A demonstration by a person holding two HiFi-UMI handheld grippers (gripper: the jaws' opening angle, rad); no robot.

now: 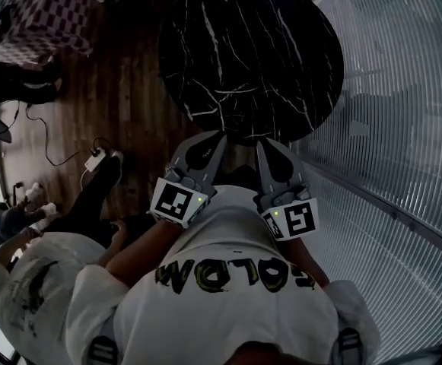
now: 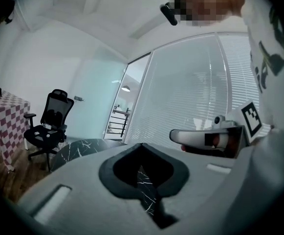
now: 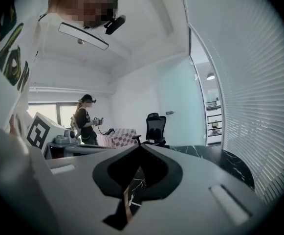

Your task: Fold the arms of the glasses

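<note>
No glasses show in any view. A round black marble table (image 1: 251, 52) stands just ahead of me; what I see of its top bears nothing. My left gripper (image 1: 221, 136) and right gripper (image 1: 259, 144) are held side by side close to my chest, both pointing at the table's near edge. Both are shut with nothing between the jaws. In the left gripper view the jaws (image 2: 141, 145) meet over the marble top (image 2: 80, 147), and the right gripper (image 2: 205, 137) shows beside them. The right gripper view has its jaws (image 3: 141, 146) closed too, with the table (image 3: 220, 160) beyond.
A wall of white blinds (image 1: 403, 90) runs along the right. On the wooden floor at the left lie a power strip (image 1: 94, 159) and its cable. A checkered table (image 1: 46, 14) and an office chair (image 2: 51, 121) stand farther off. Another person (image 1: 30, 280) is at my left.
</note>
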